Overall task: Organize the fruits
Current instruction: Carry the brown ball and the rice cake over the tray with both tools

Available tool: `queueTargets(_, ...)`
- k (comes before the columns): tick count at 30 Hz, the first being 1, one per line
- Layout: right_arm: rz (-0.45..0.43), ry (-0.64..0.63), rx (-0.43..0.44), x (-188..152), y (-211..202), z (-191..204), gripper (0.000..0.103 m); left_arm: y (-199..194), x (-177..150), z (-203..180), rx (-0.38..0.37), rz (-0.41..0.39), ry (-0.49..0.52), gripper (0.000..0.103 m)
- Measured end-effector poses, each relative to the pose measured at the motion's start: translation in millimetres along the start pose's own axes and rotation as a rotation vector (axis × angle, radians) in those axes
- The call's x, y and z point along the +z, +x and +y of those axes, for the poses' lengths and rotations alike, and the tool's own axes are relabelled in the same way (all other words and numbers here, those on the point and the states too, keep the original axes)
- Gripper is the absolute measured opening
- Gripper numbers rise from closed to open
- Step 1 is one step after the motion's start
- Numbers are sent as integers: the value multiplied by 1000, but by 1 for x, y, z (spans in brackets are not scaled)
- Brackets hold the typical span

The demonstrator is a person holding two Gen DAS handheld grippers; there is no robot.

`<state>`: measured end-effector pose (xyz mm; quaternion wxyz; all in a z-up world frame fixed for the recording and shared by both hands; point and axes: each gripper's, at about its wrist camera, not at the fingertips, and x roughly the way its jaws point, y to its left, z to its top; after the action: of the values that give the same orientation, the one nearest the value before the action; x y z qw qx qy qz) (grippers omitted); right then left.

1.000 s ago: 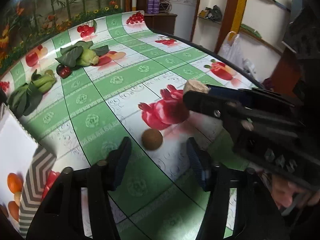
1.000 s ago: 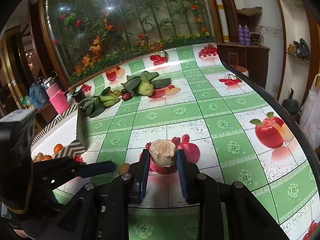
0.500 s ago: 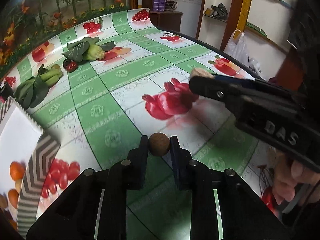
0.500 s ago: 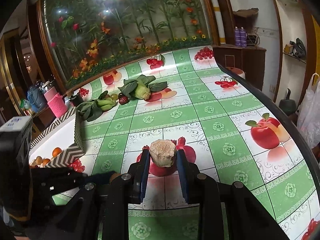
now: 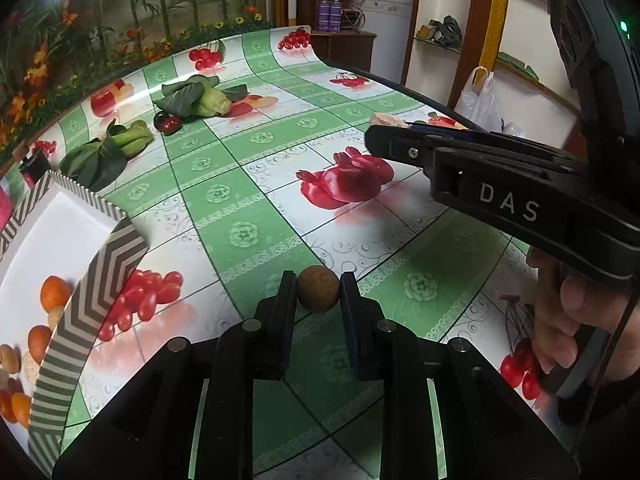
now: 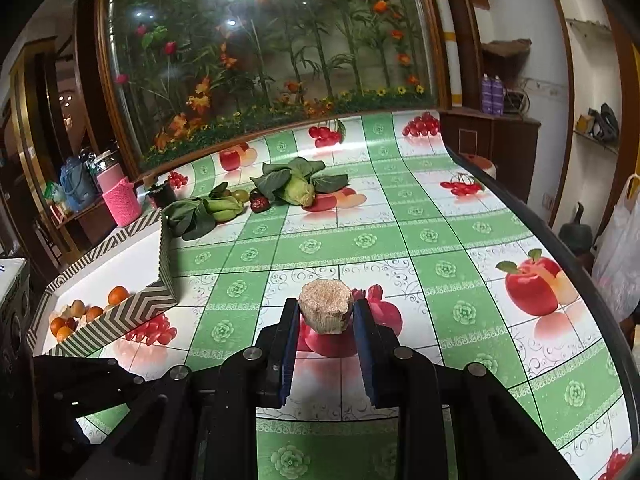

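Currently the left gripper point(image 5: 318, 294) is closed on a small round brown fruit point(image 5: 318, 294), both fingertips pressed against its sides. The fruit is near-spherical, so no long axis or pointing direction can be told. It sits at the very tips of the fingers, over a green square of the fruit-printed tablecloth point(image 5: 248, 184); whether it touches the cloth cannot be told from this view.

The right gripper point(image 6: 326, 316) is clamped on a beige stubby fruit piece point(image 6: 326, 310) with a rough, flat top. Its short axis stands roughly upright, flat face up, and its lower end tapers down between the fingers. In the left wrist view the same piece point(image 5: 386, 120) projects just past the right gripper's tip, held above the printed pomegranate.

A white box with a zigzag-striped rim point(image 6: 120, 316) stands on the left side of the table, well apart from both grippers. Small orange and tan fruits point(image 6: 94, 312) lie in its near corner.

At the far end of the table lie two leafy green bundles point(image 6: 296, 186), with a dark red fruit point(image 6: 259, 202) between them.
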<state>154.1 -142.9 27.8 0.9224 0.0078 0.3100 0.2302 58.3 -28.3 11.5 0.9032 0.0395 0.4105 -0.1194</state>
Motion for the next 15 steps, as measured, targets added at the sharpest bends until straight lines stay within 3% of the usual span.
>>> queueTargets(4,-23,-19,-33,-1,-4,4,27,-9,-3,5,-3,-13,-6,20)
queueTargets(8,17,3,-17,-6,-2,14,27,-19,-7,12,-7,-29,-7,20)
queueTargets(11,-40,-91,-88,-9,-12,37,27,-27,-8,18,-11,-44,-17,20)
queueTargets(15,-35,-117,-78,-12,-12,57,27,-38,-10,28,-14,-67,-31,20)
